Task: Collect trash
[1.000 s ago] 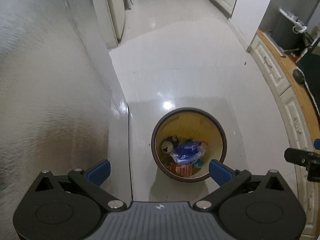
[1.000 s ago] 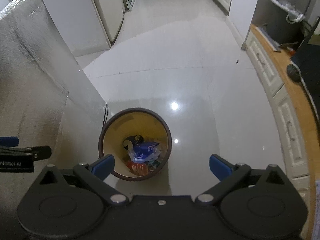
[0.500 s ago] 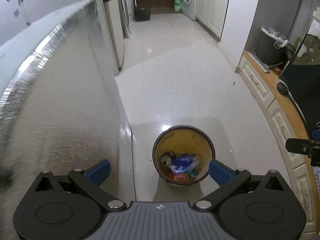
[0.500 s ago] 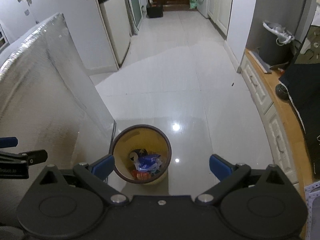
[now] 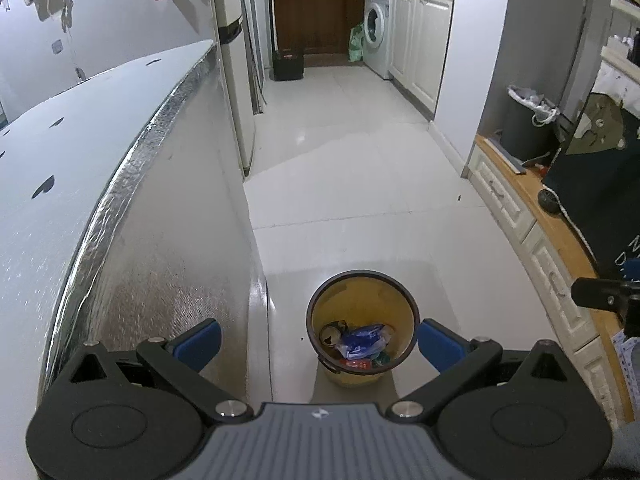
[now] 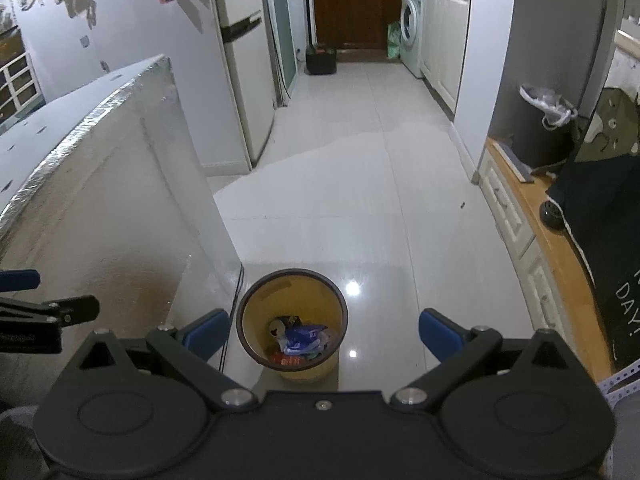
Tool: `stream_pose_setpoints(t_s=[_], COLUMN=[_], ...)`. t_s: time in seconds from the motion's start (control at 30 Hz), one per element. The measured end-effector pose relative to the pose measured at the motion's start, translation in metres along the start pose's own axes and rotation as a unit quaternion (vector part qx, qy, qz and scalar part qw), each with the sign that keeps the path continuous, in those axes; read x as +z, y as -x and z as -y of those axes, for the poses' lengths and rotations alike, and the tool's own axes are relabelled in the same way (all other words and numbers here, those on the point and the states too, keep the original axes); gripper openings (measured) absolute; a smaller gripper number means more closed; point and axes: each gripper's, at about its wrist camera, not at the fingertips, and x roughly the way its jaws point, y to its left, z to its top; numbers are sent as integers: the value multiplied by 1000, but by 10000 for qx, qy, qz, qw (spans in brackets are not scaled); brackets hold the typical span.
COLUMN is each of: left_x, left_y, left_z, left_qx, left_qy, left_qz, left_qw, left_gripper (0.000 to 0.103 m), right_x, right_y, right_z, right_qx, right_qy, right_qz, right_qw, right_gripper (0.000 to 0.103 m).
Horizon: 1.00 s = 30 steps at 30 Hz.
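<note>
The glossy tiled floor (image 5: 360, 184) holds our yellow bin (image 5: 362, 320), trash inside. Our left gripper (image 5: 318, 342) and right gripper (image 6: 324, 334) hang empty, jaws spread wide. A careless low reach could tip that light bin.

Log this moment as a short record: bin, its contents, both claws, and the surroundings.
bin: yellow wastebasket with a dark rim, upright on the white tile floor
contents: blue wrapper, a can, red packaging
left claw: open, holding nothing, above the bin
right claw: open, holding nothing
left of bin: foil-faced panel
right of bin: white drawers under a wooden top
far end: washing machine
</note>
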Motion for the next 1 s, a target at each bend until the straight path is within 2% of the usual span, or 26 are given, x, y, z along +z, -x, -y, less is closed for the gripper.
stream_pose_setpoints(t_s=[0.63, 1.0], left_x=[-42, -60], left_y=[23, 41], left_z=[4, 2], left_qx=[196, 226], left_qy=[-24, 44], left_qz=[240, 544], left_qw=[9995, 9983], left_gripper=[103, 103], right_x=[-47, -65], right_y=[30, 44], right_z=[-11, -14], right_qx=[-255, -348], right_qy=[-77, -91], right_qz=[507, 848], right_qw=[9984, 9957], right_gripper=[103, 103])
